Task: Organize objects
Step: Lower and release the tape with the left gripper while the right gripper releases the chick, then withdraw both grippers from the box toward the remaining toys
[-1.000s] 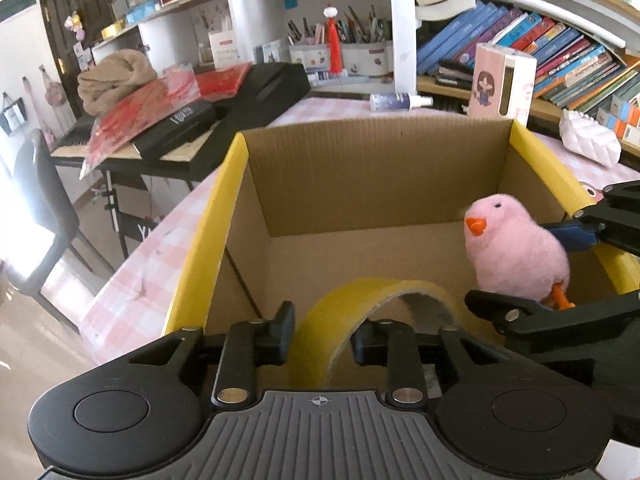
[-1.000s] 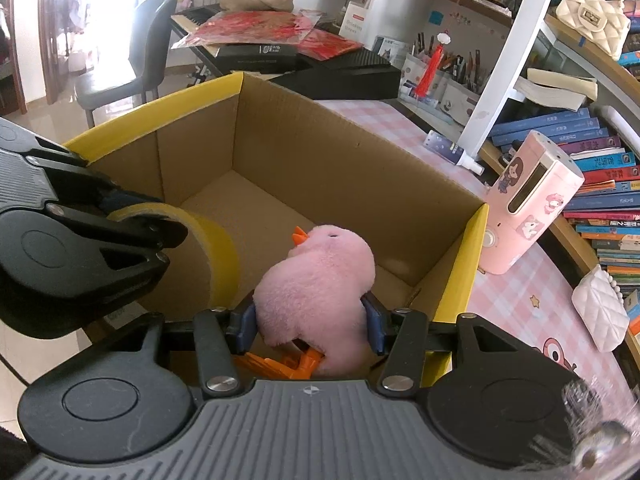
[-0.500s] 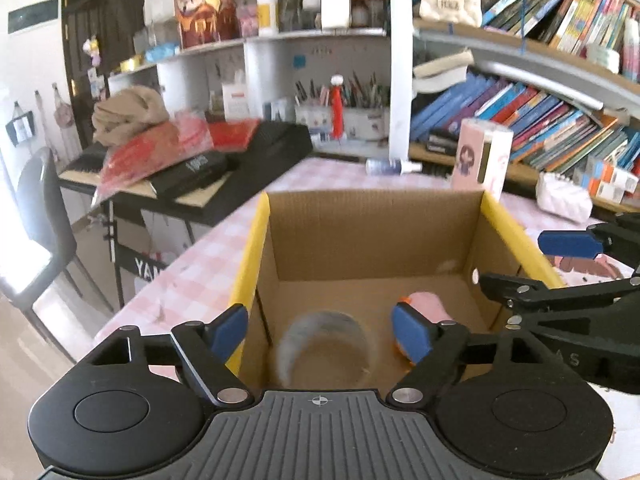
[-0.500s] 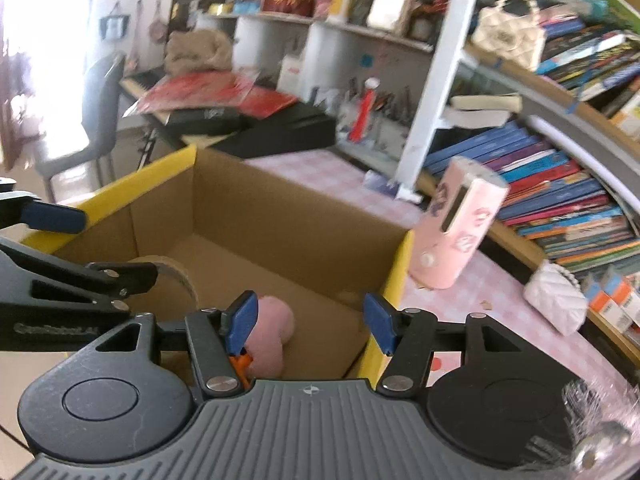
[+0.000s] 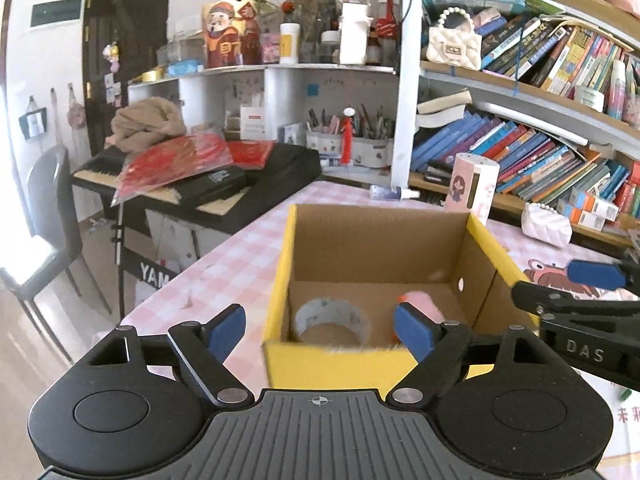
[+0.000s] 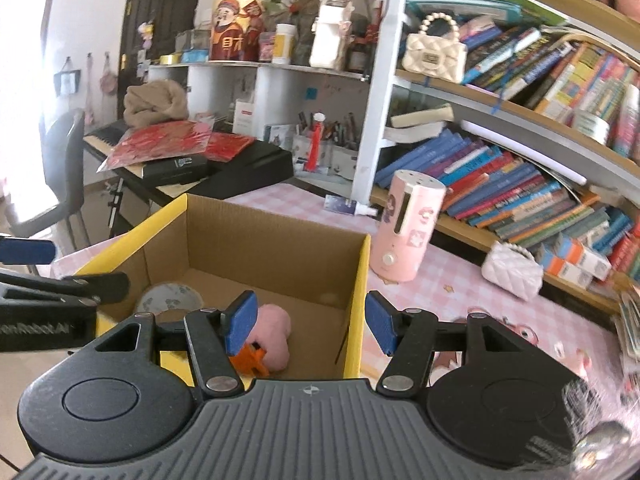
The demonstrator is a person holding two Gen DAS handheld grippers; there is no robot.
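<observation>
Above the near rim of the cardboard box (image 5: 376,240), both tools hang clear of it. Left hand-held gripper (image 5: 320,330): jaws opening, spread wide, nothing between them. Right hand-held gripper (image 6: 308,322): jaws parted, released, nothing held.

Contents: tape roll (image 5: 331,320) lies on the box floor at the left side, standing on its edge ring-up; pink plush chick (image 6: 272,334) lies on its side at the right, orange feet toward the near wall. The two sit apart, not touching.

Step in hand, as I judge it: withdrawing after the drop. Done well, each tool lifts straight out and back, jaws kept wide, so no finger catches the yellow rim or drags the box along the pink checked counter (image 5: 236,264).

Count:
- boxes: one
- tape rolls: one
- plush chicks: one
- hand-held grippers: two
- pink cylinder device (image 6: 408,228) on the counter beside the box: one
- small white quilted purse (image 6: 512,270) further right: one
</observation>
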